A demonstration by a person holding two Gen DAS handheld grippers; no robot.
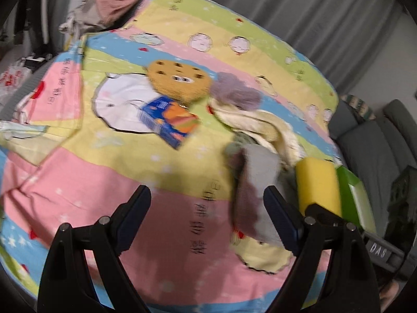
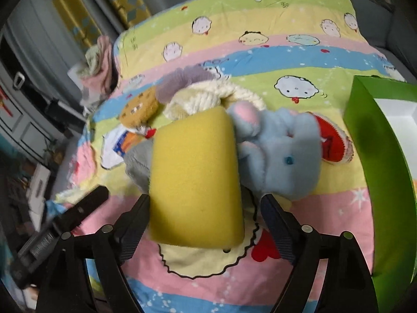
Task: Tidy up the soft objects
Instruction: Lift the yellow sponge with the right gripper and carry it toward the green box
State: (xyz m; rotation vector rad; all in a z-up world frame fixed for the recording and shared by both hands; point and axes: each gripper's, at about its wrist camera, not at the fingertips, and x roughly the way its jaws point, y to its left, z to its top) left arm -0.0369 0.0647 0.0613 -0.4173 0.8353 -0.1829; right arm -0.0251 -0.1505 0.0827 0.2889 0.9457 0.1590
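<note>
A yellow sponge lies between the jaws of my right gripper. The jaws stand wide; the left pad touches it and the right pad stands apart. In the left wrist view the sponge shows at the right. A blue plush elephant lies beside it. A cream towel, a purple fuzzy item, a cookie plush and a grey cloth lie on the bed. My left gripper is open and empty above the quilt, with the grey cloth by its right finger.
A green box with a white inside stands at the right. A blue and orange packet lies near the cookie plush. The striped cartoon quilt covers the bed. A pile of clothes sits at the far corner.
</note>
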